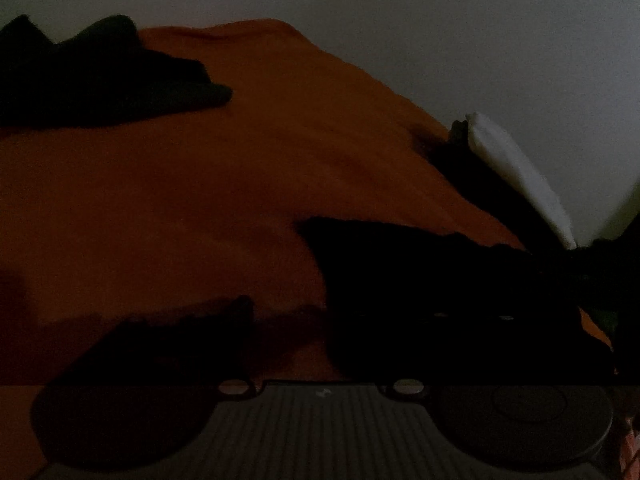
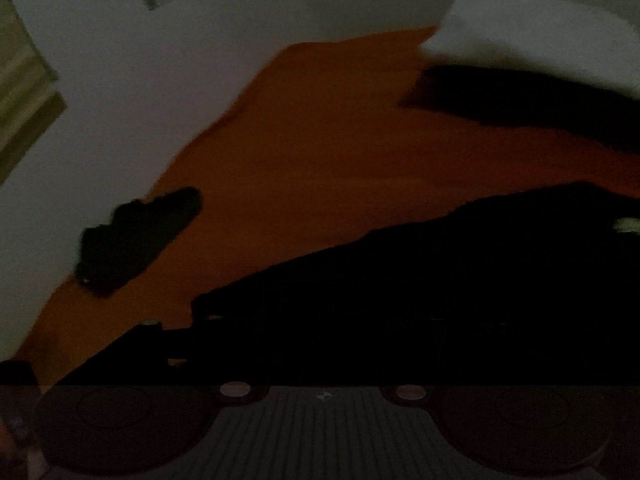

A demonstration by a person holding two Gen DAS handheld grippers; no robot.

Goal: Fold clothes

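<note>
Dim light leaves most of this hard to read, but an orange sheet covers what looks like a bed, with pale wall behind it.

Nearest the left gripper, a black garment lies on the sheet, its edge reaching across the right finger; the left finger shows as a dark shape over bare orange. Whether the jaws are apart or pinched on cloth, I cannot tell. The right gripper is lost against the same black garment, which fills the near right of its view; its state is equally unreadable.

Farther out, a smaller dark green piece lies crumpled near the sheet's far left side. Toward the head end, a white pillow rests over something dark.

I judge the black garment soft, light and limp: it will sag and bunch anywhere it isn't supported. Its visible edge on the orange seems the sensible place to pinch, though seams and corners are too dark to pick out.
</note>
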